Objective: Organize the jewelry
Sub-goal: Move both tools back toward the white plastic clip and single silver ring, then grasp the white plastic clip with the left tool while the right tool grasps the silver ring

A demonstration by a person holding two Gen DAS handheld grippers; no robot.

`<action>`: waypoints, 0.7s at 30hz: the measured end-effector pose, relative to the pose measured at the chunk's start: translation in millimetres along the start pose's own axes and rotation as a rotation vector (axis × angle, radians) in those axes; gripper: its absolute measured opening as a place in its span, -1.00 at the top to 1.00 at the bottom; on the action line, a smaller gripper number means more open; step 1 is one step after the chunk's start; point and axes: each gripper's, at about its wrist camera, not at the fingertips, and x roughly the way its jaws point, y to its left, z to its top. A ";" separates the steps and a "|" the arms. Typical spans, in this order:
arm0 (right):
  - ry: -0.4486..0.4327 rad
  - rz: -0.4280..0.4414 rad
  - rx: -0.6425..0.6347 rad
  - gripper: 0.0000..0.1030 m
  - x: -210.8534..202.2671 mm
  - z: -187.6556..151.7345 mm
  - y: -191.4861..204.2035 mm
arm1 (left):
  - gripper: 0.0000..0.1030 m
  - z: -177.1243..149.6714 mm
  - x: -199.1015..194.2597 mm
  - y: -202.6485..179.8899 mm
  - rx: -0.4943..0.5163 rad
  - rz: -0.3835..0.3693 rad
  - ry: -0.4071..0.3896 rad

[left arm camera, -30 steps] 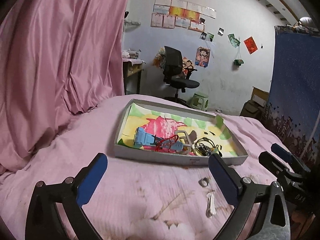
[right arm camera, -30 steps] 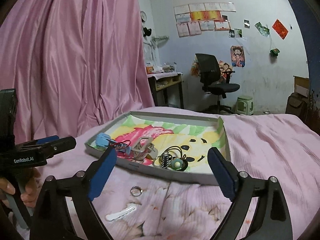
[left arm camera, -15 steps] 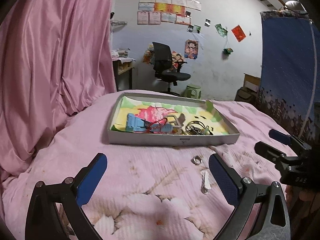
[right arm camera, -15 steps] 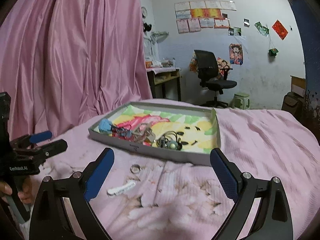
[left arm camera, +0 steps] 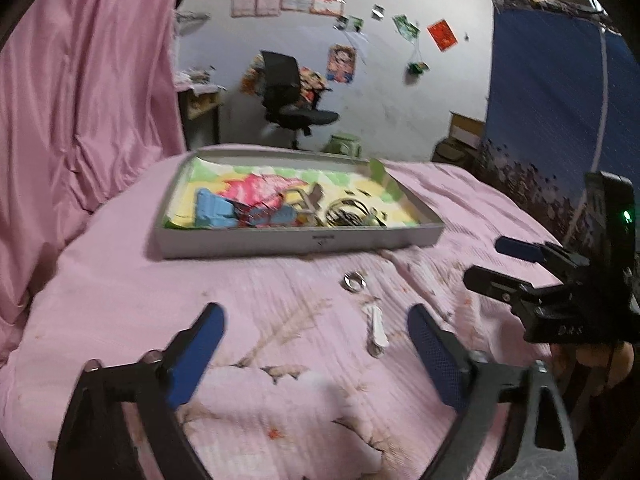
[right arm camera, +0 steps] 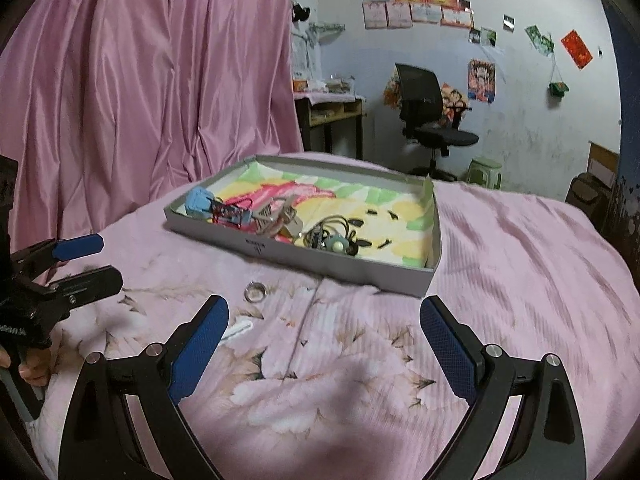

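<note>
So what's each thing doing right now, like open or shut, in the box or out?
Left gripper: open, empty.
Right gripper: open, empty.
Shallow grey cardboard box: lidless, on the pink bedspread.
Small silver ring: out of the box, flat on the bedspread.
Small white clip: out of the box, beside the ring.
Tangled black cord: inside the box.

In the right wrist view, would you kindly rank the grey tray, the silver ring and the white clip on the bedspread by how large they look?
1. Grey tray, by far the largest.
2. White clip, though the gripper finger in front hides part of it.
3. Silver ring, smallest; it lies slightly farther from the camera than the clip, so that gap is less certain.
</note>
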 end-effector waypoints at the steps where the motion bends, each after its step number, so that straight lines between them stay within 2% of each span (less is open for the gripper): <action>1: 0.018 0.006 0.008 -0.83 2.4 -0.6 -2.3 | -0.53 -0.6 3.1 -1.5 0.007 -0.016 0.016; 4: 0.045 0.019 0.021 -0.79 6.7 -3.0 -5.6 | -0.28 -2.4 10.0 -6.8 0.025 -0.060 0.057; 10: 0.108 0.065 0.013 -0.33 19.0 -7.4 -5.1 | 0.05 -4.5 29.0 -16.2 0.062 -0.151 0.145; 14: 0.137 0.086 -0.003 -0.25 25.0 -10.5 -0.8 | 0.29 -6.3 44.4 -22.3 0.081 -0.196 0.212; 17: 0.163 0.099 -0.011 -0.24 30.6 -11.5 1.6 | 0.38 -6.9 55.8 -25.5 0.090 -0.215 0.260; 21: 0.201 0.114 -0.018 -0.07 39.3 -12.4 3.0 | 0.51 -5.4 65.9 -26.9 0.086 -0.211 0.293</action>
